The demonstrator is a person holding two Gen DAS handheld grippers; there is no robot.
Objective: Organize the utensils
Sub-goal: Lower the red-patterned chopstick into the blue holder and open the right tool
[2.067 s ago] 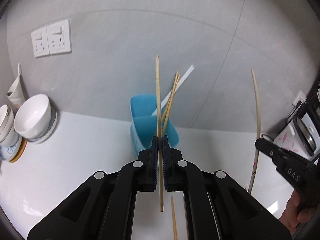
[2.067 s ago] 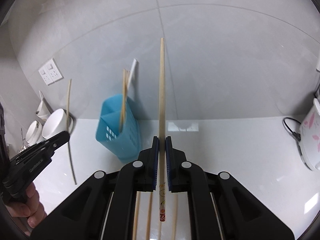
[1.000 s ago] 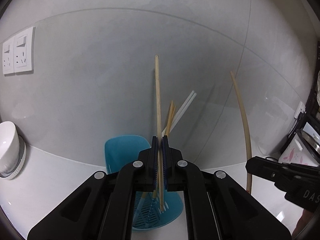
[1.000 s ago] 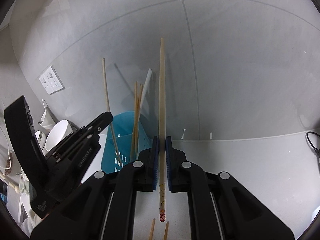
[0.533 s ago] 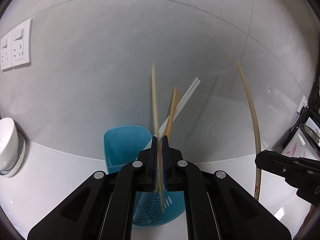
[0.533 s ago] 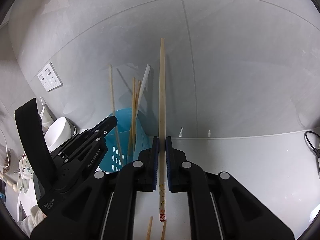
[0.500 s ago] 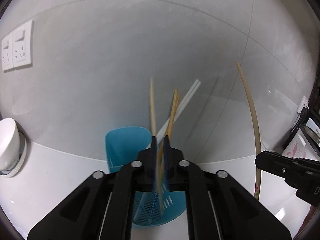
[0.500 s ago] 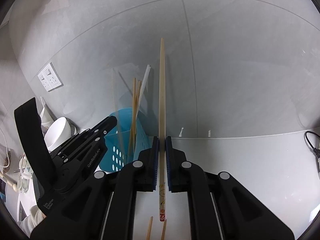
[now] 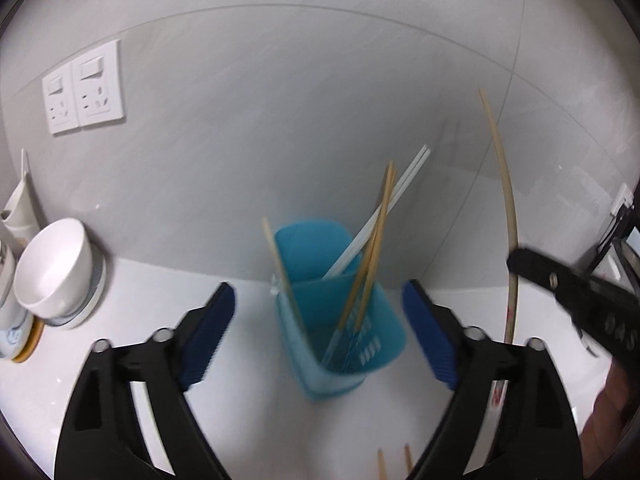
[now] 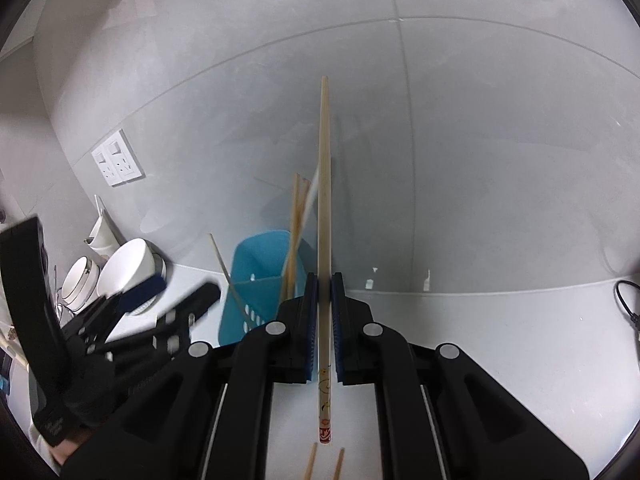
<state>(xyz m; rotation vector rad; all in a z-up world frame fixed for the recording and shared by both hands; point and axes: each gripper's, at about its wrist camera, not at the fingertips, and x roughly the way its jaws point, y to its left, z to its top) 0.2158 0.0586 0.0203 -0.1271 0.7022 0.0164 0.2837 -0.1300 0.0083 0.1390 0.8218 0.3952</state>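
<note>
1 pale wooden chopstick stands upright in my right gripper, its printed end lowest and its fingers clamped on it. It rises beside the blue holder on the white desk, where other chopsticks lean. My left gripper is opening, fingers either side of the holder, gripping nothing. White bowls sit left.

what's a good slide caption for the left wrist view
Left claw opening above the blue holder, a chopstick now standing inside it.
</note>
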